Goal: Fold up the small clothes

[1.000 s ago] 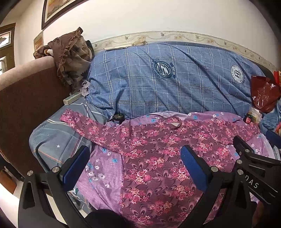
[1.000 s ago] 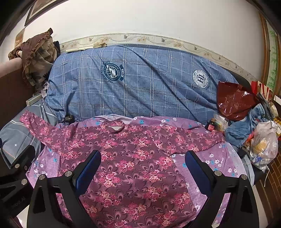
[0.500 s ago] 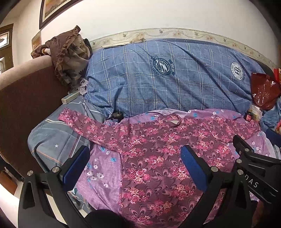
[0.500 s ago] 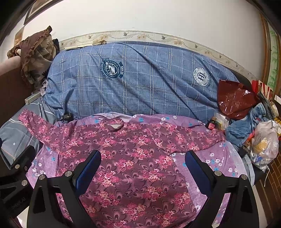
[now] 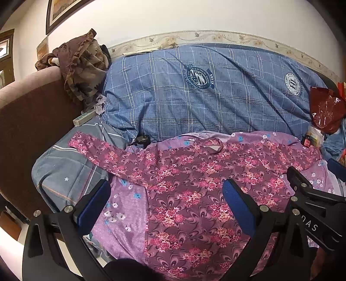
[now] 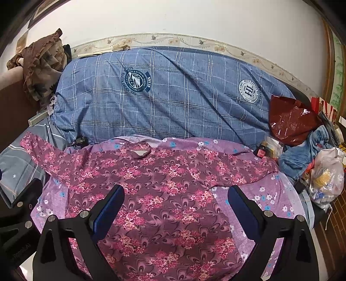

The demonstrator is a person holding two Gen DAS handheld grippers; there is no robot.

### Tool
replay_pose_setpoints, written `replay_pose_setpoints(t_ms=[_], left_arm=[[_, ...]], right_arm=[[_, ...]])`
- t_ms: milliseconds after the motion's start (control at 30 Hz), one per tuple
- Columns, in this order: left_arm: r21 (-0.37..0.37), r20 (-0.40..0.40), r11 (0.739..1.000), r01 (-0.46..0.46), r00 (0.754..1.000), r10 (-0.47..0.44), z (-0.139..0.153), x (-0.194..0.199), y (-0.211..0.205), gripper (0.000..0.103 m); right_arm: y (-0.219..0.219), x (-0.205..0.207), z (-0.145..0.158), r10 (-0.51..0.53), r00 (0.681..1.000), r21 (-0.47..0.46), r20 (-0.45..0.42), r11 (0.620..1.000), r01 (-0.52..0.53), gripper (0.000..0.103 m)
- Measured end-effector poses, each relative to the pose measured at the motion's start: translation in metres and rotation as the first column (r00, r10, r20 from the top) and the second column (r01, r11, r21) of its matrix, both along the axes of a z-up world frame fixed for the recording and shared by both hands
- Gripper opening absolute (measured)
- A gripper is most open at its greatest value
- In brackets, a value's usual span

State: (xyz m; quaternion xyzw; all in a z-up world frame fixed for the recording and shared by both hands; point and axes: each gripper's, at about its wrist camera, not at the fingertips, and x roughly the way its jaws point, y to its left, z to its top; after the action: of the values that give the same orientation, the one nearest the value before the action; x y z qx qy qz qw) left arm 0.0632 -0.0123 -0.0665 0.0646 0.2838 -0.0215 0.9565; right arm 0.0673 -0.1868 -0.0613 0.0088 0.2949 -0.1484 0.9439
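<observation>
Both jaws gape wide, gripping nothing: left gripper [image 5: 166,201], right gripper [image 6: 176,201] | maroon floral long-sleeved cotton top [image 6: 155,190] lies flat on bed's lilac flowered sheet [image 6: 263,194] | risk: pinching sheet along with sleeve, dragging both.

This is a lived-in room of a home: a bed or sofa spread with a purple flowered sheet [image 6: 266,194] stands against a white wall with a bird-patterned border strip [image 6: 194,42], and a big blue checked quilt [image 6: 173,97] is bundled along the back. A framed picture [image 5: 62,13] hangs on the wall, brown clothes [image 5: 82,67] are heaped in the corner, and plastic bags [image 6: 326,175] of odds and ends crowd the right side.
</observation>
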Motion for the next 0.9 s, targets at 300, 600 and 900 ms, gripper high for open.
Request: replay_pose_setpoints(t_ms=[300, 600, 900], left_arm=[[0.009, -0.026, 1.0, 0.0, 1.0, 0.001, -0.006, 0.007, -0.004, 0.103], [0.021, -0.061, 1.0, -0.009, 0.998, 0.01, -0.019, 0.021, -0.012, 0.103], [0.025, -0.085, 1.0, 0.007, 0.996, -0.005, -0.035, 0.044, -0.018, 0.103]], right_arm=[[-0.01, 0.007, -0.012, -0.018, 0.999, 0.005, -0.029, 1.0, 0.018, 0.097], [-0.035, 0.018, -0.035, -0.074, 0.994, 0.011, -0.082, 0.997, 0.075, 0.097], [-0.065, 0.031, -0.054, -0.125, 0.985, 0.024, -0.115, 0.991, 0.129, 0.097]])
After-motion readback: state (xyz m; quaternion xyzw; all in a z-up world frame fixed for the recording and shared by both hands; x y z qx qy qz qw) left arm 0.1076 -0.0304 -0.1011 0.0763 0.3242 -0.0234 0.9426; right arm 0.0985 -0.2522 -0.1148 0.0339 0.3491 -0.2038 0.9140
